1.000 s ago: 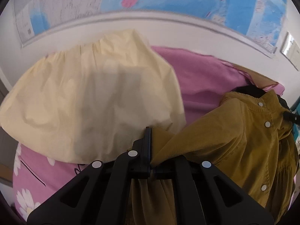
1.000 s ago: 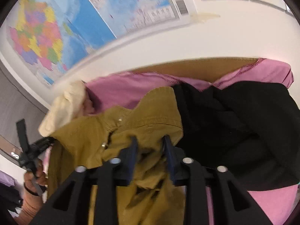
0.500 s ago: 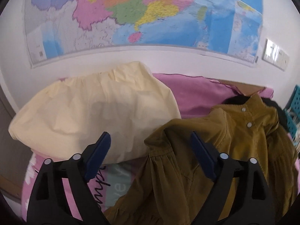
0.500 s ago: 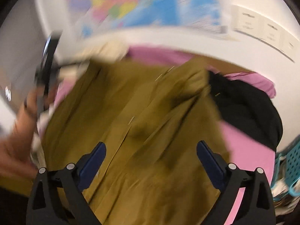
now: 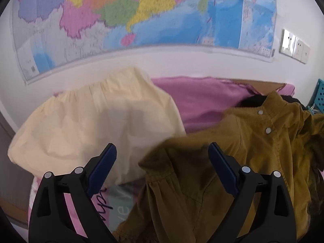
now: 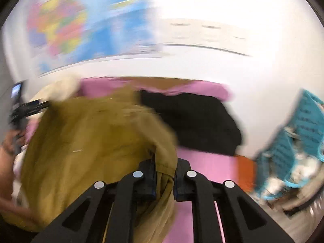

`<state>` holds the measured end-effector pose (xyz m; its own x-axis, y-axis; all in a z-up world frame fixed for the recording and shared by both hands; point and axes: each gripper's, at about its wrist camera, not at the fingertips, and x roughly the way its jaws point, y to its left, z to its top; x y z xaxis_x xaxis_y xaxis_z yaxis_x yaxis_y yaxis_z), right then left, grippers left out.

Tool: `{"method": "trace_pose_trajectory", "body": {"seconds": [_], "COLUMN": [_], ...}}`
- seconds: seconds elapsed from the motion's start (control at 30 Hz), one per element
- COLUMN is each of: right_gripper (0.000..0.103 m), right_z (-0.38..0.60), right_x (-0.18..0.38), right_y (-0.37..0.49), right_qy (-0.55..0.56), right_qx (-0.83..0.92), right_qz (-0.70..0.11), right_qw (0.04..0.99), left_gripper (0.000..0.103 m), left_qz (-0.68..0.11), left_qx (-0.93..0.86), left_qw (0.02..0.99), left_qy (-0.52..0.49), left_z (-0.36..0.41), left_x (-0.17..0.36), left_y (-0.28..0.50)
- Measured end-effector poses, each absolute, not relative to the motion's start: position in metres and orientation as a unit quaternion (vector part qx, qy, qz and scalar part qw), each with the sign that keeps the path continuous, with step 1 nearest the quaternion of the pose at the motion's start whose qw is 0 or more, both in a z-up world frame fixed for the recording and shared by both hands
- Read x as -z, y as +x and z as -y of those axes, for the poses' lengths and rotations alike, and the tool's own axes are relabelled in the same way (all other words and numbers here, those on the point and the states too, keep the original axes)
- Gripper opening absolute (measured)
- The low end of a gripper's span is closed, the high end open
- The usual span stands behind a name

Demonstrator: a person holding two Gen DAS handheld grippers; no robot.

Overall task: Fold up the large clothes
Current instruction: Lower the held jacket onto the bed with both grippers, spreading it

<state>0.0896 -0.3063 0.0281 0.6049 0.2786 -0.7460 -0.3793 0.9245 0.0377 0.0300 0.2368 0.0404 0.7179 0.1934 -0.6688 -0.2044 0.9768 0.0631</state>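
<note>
The left gripper (image 5: 162, 162), having released the jacket (image 5: 232, 162), is hanging apart above it. The right gripper (image 6: 164, 174) is now clamping a jacket edge, so refolding is starting on the tabletop (image 5: 202, 101).

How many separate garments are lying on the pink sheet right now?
3. Cream garment at left, mustard jacket in the middle with the right claw shut on it, black garment behind it. More may be hidden underneath.
</note>
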Motion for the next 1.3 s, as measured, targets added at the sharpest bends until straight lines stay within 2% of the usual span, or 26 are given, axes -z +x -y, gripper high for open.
{"method": "trace_pose_trajectory", "body": {"seconds": [0.07, 0.1, 0.17, 0.2, 0.23, 0.3, 0.33, 0.37, 0.4, 0.43, 0.57, 0.7, 0.9, 0.97, 1.0, 1.03, 1.1, 1.13, 1.17, 1.23, 1.3], "right_gripper": [0.013, 0.015, 0.027, 0.050, 0.059, 0.059, 0.065, 0.071, 0.086, 0.092, 0.095, 0.095, 0.094, 0.074, 0.045, 0.029, 0.016, 0.013, 0.013, 0.010, 0.009], "right_z": [0.345, 0.351, 0.367, 0.371, 0.373, 0.374, 0.372, 0.368, 0.362, 0.352, 0.285, 0.206, 0.129, 0.116, 0.110, 0.109, 0.105, 0.105, 0.107, 0.105, 0.106], "right_x": [-0.007, 0.004, 0.040, 0.054, 0.065, 0.053, 0.043, 0.021, 0.004, -0.013, -0.041, -0.010, 0.062, 0.077, 0.081, 0.080, 0.064, 0.052, 0.042, 0.008, -0.014], "right_y": [0.120, 0.128, 0.148, 0.152, 0.158, 0.161, 0.157, 0.152, 0.145, 0.140, 0.144, 0.201, 0.289, 0.293, 0.294, 0.290, 0.281, 0.273, 0.270, 0.255, 0.249], "right_qy": [-0.012, -0.029, -0.062, -0.071, -0.079, -0.065, -0.057, -0.048, -0.039, -0.032, -0.057, -0.034, 0.039, 0.049, 0.039, 0.034, 0.003, -0.001, -0.003, -0.025, -0.031], "right_qx": [-0.160, -0.138, -0.073, -0.063, -0.055, -0.072, -0.086, -0.112, -0.139, -0.172, -0.256, -0.338, -0.341, -0.343, -0.349, -0.361, -0.382, -0.393, -0.405, -0.421, -0.427], "right_qz": [-0.457, -0.472, -0.513, -0.533, -0.548, -0.530, -0.515, -0.486, -0.458, -0.427, -0.375, -0.427, -0.546, -0.570, -0.570, -0.563, -0.522, -0.502, -0.482, -0.412, -0.361], "right_qw": [0.875, 0.870, 0.853, 0.841, 0.831, 0.842, 0.851, 0.865, 0.877, 0.887, 0.889, 0.838, 0.764, 0.745, 0.743, 0.743, 0.763, 0.770, 0.777, 0.808, 0.828], "left_gripper": [0.091, 0.091, 0.091, 0.091, 0.091, 0.091, 0.092, 0.092, 0.093, 0.095, 0.096, 0.097, 0.097, 0.097, 0.097, 0.096, 0.067, 0.035, 0.028, 0.021, 0.018], "left_qz": [-0.362, -0.364, -0.369, -0.372, -0.377, -0.388, -0.393, -0.399, -0.403, -0.409, -0.430, -0.463, -0.515, -0.532, -0.538, -0.540, -0.533, -0.532, -0.529, -0.487, -0.443], "left_qx": [-0.109, -0.107, -0.102, -0.098, -0.091, -0.087, -0.082, -0.074, -0.067, -0.056, -0.032, 0.004, 0.028, 0.035, 0.037, 0.041, 0.041, 0.054, 0.066, 0.053, 0.029], "left_qw": [0.926, 0.925, 0.924, 0.923, 0.922, 0.918, 0.916, 0.914, 0.913, 0.911, 0.902, 0.887, 0.857, 0.846, 0.842, 0.840, 0.845, 0.845, 0.846, 0.872, 0.896], "left_qy": [-0.008, -0.009, -0.009, -0.009, -0.009, -0.005, -0.004, -0.004, -0.007, -0.011, -0.006, -0.005, 0.001, 0.000, 0.002, 0.004, 0.015, 0.002, -0.027, -0.014, 0.006], "left_z": [-0.236, -0.237, -0.236, -0.236, -0.235, -0.232, -0.231, -0.230, -0.229, -0.228, -0.221, -0.209, -0.196, -0.196, -0.195, -0.194, -0.193, -0.194, -0.196, -0.189, -0.179], "left_x": [-0.047, -0.048, -0.049, -0.048, -0.047, -0.042, -0.040, -0.038, -0.037, -0.036, -0.030, -0.017, 0.008, 0.019, 0.023, 0.027, 0.029, 0.028, 0.024, 0.003, -0.022], "left_y": [0.033, 0.036, 0.042, 0.045, 0.048, 0.057, 0.061, 0.066, 0.070, 0.075, 0.093, 0.110, 0.126, 0.130, 0.132, 0.132, 0.131, 0.131, 0.133, 0.130, 0.124]}}
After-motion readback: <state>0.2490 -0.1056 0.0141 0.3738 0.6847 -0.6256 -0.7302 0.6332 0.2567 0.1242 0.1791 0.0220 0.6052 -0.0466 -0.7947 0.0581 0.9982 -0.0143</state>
